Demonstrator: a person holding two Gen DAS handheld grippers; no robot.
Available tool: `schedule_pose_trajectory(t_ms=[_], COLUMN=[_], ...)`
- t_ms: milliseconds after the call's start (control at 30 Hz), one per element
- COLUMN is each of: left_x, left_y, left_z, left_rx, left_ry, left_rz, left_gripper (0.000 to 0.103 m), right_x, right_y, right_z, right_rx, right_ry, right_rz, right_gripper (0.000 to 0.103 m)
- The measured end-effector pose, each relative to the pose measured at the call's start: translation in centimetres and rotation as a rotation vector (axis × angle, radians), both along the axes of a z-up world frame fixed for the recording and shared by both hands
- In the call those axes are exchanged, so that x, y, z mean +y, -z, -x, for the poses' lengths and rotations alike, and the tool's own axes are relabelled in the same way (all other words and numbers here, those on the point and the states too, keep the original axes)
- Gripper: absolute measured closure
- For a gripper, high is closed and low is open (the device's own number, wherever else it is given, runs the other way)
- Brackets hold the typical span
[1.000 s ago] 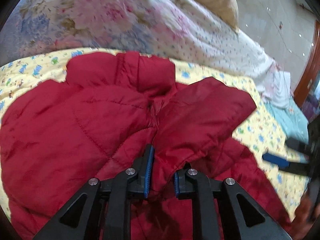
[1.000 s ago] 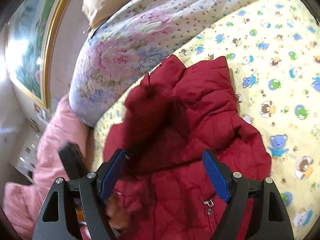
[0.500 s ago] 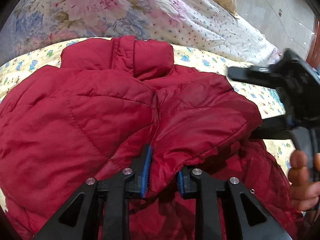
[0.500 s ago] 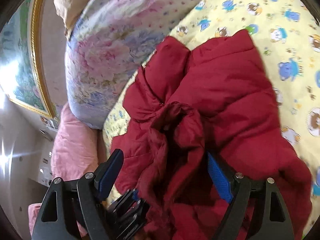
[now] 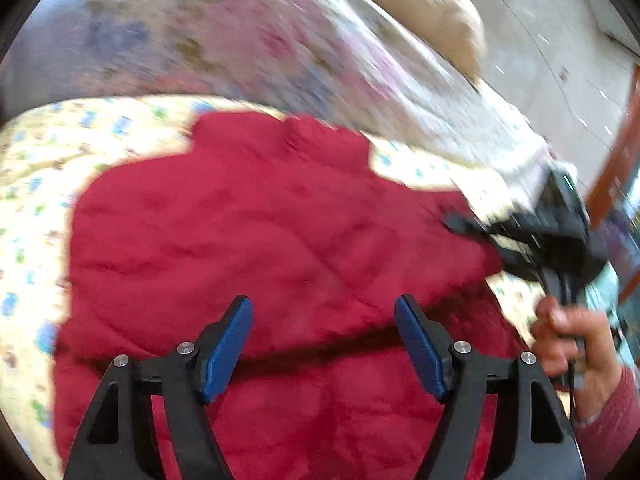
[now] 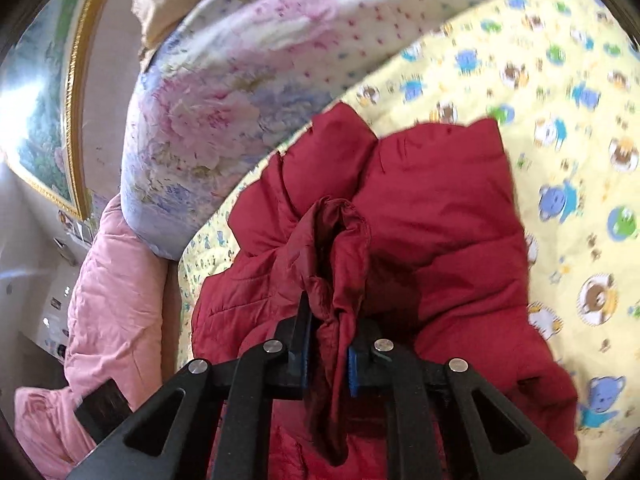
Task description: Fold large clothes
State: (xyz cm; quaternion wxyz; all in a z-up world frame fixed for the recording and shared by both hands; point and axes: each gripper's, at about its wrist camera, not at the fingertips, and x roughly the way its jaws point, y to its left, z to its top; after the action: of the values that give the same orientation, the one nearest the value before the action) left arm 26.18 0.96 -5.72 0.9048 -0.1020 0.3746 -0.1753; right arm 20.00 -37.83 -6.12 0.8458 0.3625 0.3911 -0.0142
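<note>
Two black two-finger grippers work a quilted red padded jacket [image 5: 280, 240] on a yellow cartoon-print sheet [image 6: 560, 100]: the left gripper [image 5: 324, 344] is opening, nothing between its jaws, the right gripper [image 6: 328, 354] clamps a bunched fold.

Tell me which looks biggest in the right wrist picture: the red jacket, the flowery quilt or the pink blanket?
1. red jacket, though it's nearest the camera, which inflates it
2. flowery quilt
3. pink blanket, partly cut off at the edge, so its true size is unsure
</note>
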Motion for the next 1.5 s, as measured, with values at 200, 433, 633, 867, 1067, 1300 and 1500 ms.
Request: schedule_pose_trajectory(t_ms=[200, 433, 633, 867, 1067, 1300, 1500], left_x=[5.3, 5.2, 4.6, 4.3, 4.0, 4.0, 4.8], left_y=[1.4, 5.3, 5.6, 5.8, 6.1, 6.0, 4.5], left_z=[-3.7, -6.6, -6.9, -6.5, -6.6, -6.1, -5.2], left_rx=[0.066, 0.145, 0.147, 0.145, 0.134, 0.141, 0.152], left_ry=[-0.125, -0.141, -0.151, -0.154, -0.150, -0.164, -0.182], left_rz=[-0.018, -0.084, -0.129, -0.154, -0.183, -0.180, -0.150], left_gripper=[0.030, 0.030, 0.029, 0.028, 0.027, 0.028, 0.028], right_x=[0.6, 0.4, 2.3, 6.7, 5.0, 4.3, 4.4], right_y=[0.5, 3.9, 0.1, 0.1, 4.7, 5.5, 5.6], right_z=[-0.6, 0.0, 1.2, -1.2, -2.2, -1.7, -1.5], right_rx=[0.025, 0.125, 0.108, 0.103, 0.229, 0.209, 0.202], right_ry=[-0.013, 0.016, 0.083, -0.066, -0.059, -0.060, -0.052], right_rz=[0.130, 0.224, 0.428, 0.520, 0.520, 0.509, 0.496], right_gripper=[0.091, 0.089, 0.078, 0.077, 0.081, 0.082, 0.082])
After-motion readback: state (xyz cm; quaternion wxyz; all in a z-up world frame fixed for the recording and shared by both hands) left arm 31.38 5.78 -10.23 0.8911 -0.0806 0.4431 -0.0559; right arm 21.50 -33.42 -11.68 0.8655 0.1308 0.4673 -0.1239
